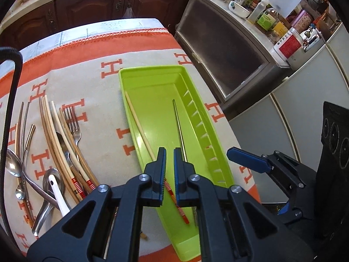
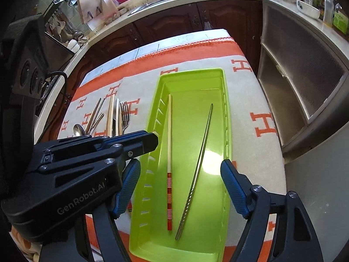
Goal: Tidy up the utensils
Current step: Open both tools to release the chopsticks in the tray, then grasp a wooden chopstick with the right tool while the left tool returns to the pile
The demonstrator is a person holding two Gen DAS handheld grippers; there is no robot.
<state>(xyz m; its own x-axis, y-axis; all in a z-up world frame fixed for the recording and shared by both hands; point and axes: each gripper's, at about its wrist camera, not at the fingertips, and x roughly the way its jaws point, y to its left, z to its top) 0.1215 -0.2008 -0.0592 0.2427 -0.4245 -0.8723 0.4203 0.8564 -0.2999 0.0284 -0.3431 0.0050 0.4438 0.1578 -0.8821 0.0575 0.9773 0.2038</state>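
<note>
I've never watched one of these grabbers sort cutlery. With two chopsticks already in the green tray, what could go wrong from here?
1. The left gripper hangs shut just above the wooden chopstick and could knock it.
2. The green tray is light-looking plastic on a cloth; a bump from the open right gripper might shift it.
3. The utensil pile is tangled, so lifting one piece may drag others.

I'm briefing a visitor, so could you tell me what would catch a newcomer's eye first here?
The bright green tray on the orange-lettered cloth, holding a wooden chopstick beside a metal chopstick. Left of it lies a heap of utensils.
</note>
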